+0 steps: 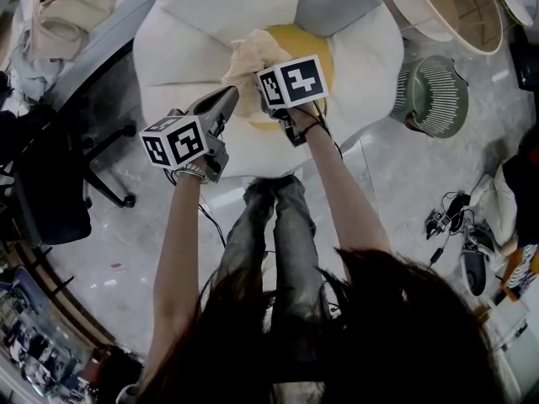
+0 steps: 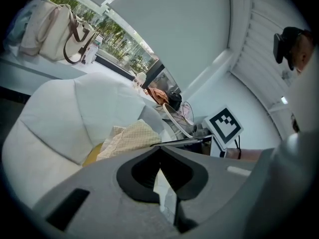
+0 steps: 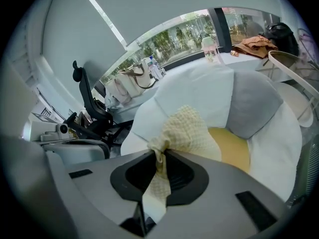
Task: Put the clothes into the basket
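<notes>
The cream checked cloth (image 3: 187,128) is a soft, light piece of clothing. It bends and folds and cannot break, so it can be pinched anywhere. It will sag and swing when it is carried, and a loose end could drag or catch on something. A thin pinch on just one corner could let it slip out. A good place to hold it is a thick, bunched-up part, with two holds a little apart so it does not hang too low.

The right tongs (image 3: 160,156) are pressed together on a twisted bunch of the cloth, and a strip of it runs down between the jaws. The left tongs (image 2: 159,151) are also squeezed nearly together. A thin pale strip shows between them, so I think they pinch another bit of the same cloth.

The cloth is held up over the yellow middle (image 1: 316,45) of the white flower chair (image 1: 210,15), close to the front edge of the seat. I cannot tell if its bottom touches the seat.

It is not in a basket yet. A green basket (image 1: 431,95) stands on the floor beside the right edge of the chair. A big beige basket (image 1: 421,11) is past the chair's far right corner. Both are well apart from the cloth
</notes>
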The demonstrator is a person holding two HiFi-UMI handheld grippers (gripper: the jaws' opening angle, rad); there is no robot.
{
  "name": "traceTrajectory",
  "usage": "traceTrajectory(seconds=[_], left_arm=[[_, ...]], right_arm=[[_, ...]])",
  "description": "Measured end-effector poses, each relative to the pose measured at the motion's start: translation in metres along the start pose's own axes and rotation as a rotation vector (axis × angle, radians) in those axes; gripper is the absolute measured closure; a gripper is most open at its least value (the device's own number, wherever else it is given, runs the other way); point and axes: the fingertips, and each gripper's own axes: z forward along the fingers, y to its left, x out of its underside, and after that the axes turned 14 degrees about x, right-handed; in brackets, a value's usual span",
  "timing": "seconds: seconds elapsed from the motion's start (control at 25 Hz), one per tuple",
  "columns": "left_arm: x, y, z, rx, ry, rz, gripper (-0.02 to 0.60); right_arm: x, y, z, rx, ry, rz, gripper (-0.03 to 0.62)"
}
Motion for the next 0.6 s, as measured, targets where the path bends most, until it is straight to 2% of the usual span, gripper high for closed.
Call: traceTrajectory(seconds=[0.2, 0.6], left_arm=[[-0.012, -0.020, -0.011, 0.004, 0.007, 0.003, 0.571], [-0.051, -0.069, -0.028, 0.031, -0.033, 0.028, 0.571]], right_arm=[[-0.011, 0.006, -0.029, 0.000, -0.015, 0.029, 0.545], [-0.043, 0.015, -0.095, 0.013, -0.069, 0.061, 0.545]])
